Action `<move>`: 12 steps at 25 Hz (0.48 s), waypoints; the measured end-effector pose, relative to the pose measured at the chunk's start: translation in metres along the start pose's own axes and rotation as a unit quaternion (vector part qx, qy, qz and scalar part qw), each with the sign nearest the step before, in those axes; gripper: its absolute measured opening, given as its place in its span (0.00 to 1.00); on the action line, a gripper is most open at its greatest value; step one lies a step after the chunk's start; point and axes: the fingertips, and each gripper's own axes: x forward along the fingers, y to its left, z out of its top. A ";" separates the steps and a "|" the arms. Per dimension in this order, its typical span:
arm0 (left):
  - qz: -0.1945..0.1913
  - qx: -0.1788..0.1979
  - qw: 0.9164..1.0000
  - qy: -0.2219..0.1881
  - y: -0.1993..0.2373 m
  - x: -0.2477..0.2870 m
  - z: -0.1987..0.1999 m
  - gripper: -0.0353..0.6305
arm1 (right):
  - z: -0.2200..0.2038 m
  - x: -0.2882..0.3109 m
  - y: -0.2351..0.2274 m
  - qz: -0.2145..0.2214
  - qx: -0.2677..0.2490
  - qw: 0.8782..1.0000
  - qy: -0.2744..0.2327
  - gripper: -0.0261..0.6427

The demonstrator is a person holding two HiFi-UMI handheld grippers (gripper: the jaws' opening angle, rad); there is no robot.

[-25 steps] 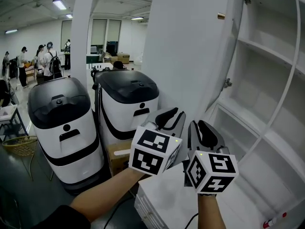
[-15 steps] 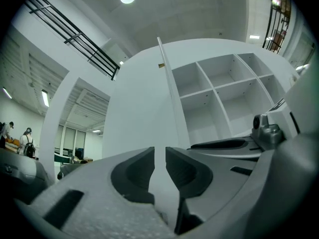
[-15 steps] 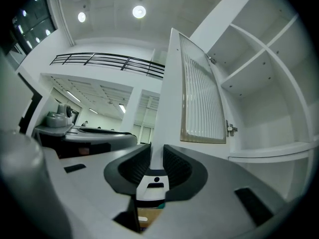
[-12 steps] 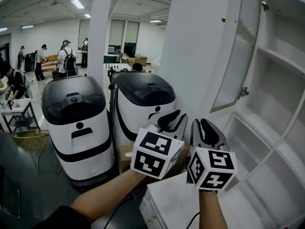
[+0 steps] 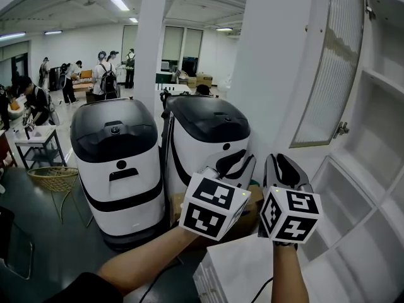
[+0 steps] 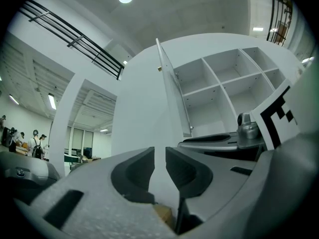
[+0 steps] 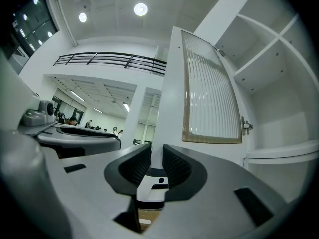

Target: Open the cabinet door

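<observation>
Two robots (image 5: 117, 163) beside open cabinet door (image 5: 278, 62); left claw (image 5: 232, 160), right claw (image 5: 285, 166) clenched, empty.

White cabinet door (image 5: 271, 62), ribbed frosted pane (image 5: 331, 68); white shelves (image 5: 384, 79); white machines (image 5: 120, 169), black lids; black-and-white square-patterned marker cubes (image 5: 213, 205).

The cabinet door (image 5: 278, 74) stands swung out, left of the cabinet's shelves (image 5: 382, 81). Left of the door, two machines (image 5: 113, 163) (image 5: 208, 137) sit side by side before a pillar (image 5: 151, 43). A basket (image 5: 55, 178) lies further left, and people (image 5: 104, 77) stand well behind, perhaps among tables.
</observation>
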 end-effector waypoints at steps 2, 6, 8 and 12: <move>0.004 0.000 1.000 0.000 0.003 -0.002 -0.001 0.17 | 0.000 0.004 0.001 0.001 -0.002 1.000 0.003 0.16; 0.002 -0.001 1.000 0.000 0.002 -0.006 -0.001 0.17 | 0.000 0.003 0.002 -0.001 -0.003 1.000 0.007 0.17; -0.005 -0.004 1.000 0.001 -0.003 -0.005 -0.002 0.17 | 0.002 -0.001 0.000 -0.003 -0.004 1.000 0.006 0.16; -0.019 -0.010 1.000 0.003 -0.014 -0.003 -0.004 0.17 | 0.006 -0.011 0.003 0.004 0.000 1.000 0.000 0.16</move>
